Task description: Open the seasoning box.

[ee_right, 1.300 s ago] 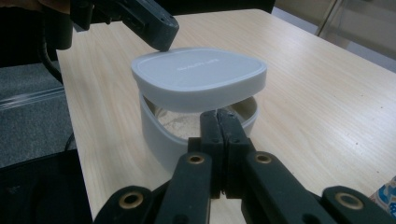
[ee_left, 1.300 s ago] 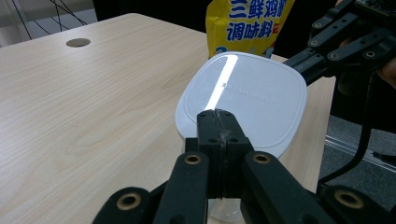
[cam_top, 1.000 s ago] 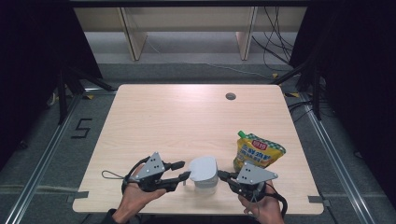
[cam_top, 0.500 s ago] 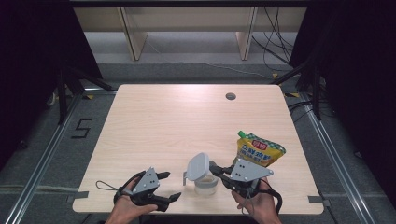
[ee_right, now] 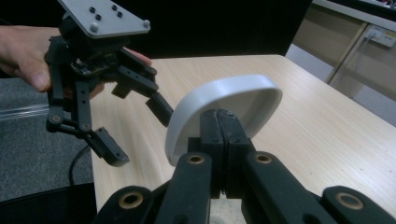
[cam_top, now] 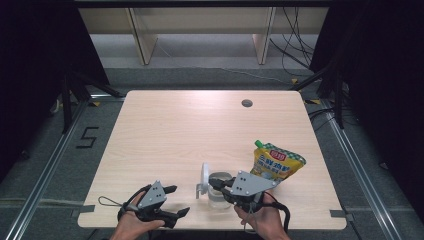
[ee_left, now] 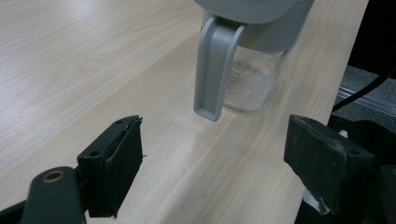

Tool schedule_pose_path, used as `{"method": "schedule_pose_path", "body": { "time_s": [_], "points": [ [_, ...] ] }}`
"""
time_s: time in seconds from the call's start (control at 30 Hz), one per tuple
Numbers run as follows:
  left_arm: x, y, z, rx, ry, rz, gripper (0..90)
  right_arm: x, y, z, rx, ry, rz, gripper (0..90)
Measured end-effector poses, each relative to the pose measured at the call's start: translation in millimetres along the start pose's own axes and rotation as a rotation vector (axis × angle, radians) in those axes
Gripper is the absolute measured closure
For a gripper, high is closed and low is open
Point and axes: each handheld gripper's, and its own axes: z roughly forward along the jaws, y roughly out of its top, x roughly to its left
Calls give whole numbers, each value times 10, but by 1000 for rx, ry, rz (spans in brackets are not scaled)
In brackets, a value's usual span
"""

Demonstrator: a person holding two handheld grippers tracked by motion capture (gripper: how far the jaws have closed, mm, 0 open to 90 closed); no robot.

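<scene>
Grey lid point(cam_top: 204, 176) stands tipped up on my little jar point(cam_top: 218, 190) near the desk's front edge because my right gripper point(ee_right: 223, 122) pinches its rim to keep it open, while my left gripper point(cam_top: 176, 200) has just let go, jaws wide.

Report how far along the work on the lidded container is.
Done: the container's white lid stands tipped up, open. The left gripper has just opened its jaws, nothing between them, and sits apart from the container near the table's front edge. In hand: the right gripper is shut at the container's rim beside the raised lid. Left: the refill pouch stands untouched; filling from it seems the likely next step.
</scene>
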Motion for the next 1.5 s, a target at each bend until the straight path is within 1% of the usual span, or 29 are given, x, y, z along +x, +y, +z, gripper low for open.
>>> {"method": "schedule_pose_path", "body": {
  "time_s": [0.07, 0.13, 0.23, 0.3, 0.33, 0.37, 0.47, 0.5, 0.53, 0.57, 0.6, 0.63, 0.67, 0.7, 0.73, 0.83, 0.87, 0.9, 0.93, 1.03, 1.07, 1.1, 1.13, 1.2, 1.33, 1.37, 1.4, 1.47, 1.5],
  "points": [
    [2, 0, -3, 0, -1, 1, 187, 9, 1, 24, -1, 6, -11, 900],
    [7, 1, -6, -13, 4, 4, 187, 55, 6, 59, 8, 18, 2, 900],
    [11, 0, -15, -12, 15, 10, 187, 33, -12, 29, 5, 12, -4, 900],
    [33, 3, -17, -14, 13, 35, 187, 18, -30, 5, 10, 9, 2, 900],
    [19, -6, -14, -17, 15, 2, 187, -2, -51, -16, 10, 8, 7, 898],
    [24, -10, -10, -16, 15, -2, 186, -13, -75, -41, 6, -5, 17, 893],
    [23, -14, -11, -19, 13, -21, 186, -52, -174, -140, 11, -19, 28, 876],
    [30, -5, -17, -20, 11, -17, 175, -79, -253, -218, 9, -41, 39, 874],
    [18, -10, -12, -28, 16, -44, 169, -102, -290, -266, 17, -43, 48, 865],
    [18, -10, -13, -30, 14, -47, 169, -119, -328, -304, 12, -51, 67, 854],
    [32, -3, -18, -36, 13, -25, 169, -142, -364, -354, 16, -51, 76, 847],
    [32, -3, -18, -36, 13, -25, 169, -142, -364, -354, 16, -51, 76, 847],
    [28, -2, -21, -50, 23, -30, 169, -165, -447, -445, 12, -72, 95, 828],
    [29, 5, -36, -43, 30, -30, 169, -165, -447, -445, 12, -72, 95, 828],
    [14, 5, -32, -57, 25, -60, 170, -188, -530, -549, 12, -94, 103, 818],
    [14, 11, -41, -52, 28, -52, 173, -212, -605, -665, 14, -120, 123, 803],
    [10, 18, -46, -43, 39, -36, 173, -239, -669, -772, 6, -138, 136, 779],
    [10, 18, -46, -43, 39, -36, 173, -239, -669, -772, 6, -138, 136, 779],
    [23, 25, -48, -41, 40, -11, 173, -250, -703, -819, 3, -156, 143, 767],
    [27, 24, -39, -45, 36, -13, 173, -296, -812, -977, 17, -189, 161, 713],
    [10, 18, -33, -45, 33, -46, 173, -291, -837, -1011, 26, -204, 175, 694],
    [10, 18, -33, -45, 33, -46, 173, -291, -837, -1011, 26, -204, 175, 694],
    [11, 27, -35, -50, 31, -45, 173, -308, -891, -1047, 27, -215, 192, 622],
    [2, 35, -35, -54, 37, -52, 173, -322, -924, -1070, 40, -215, 196, 604],
    [2, 49, -40, -48, 39, -36, 174, -324, -1053, -1153, 65, -229, 254, 515],
    [3, 50, -33, -52, 31, -33, 174, -341, -1080, -1169, 75, -235, 247, 497],
    [3, 51, -25, -54, 30, -20, 173, -343, -1121, -1197, 95, -236, 298, 467],
    [3, 50, -22, -52, 29, -16, 173, -359, -1141, -1206, 88, -253, 293, 454],
    [-3, 49, -22, -45, 31, -21, 173, -363, -1156, -1212, 100, -245, 321, 452]
  ]
}}
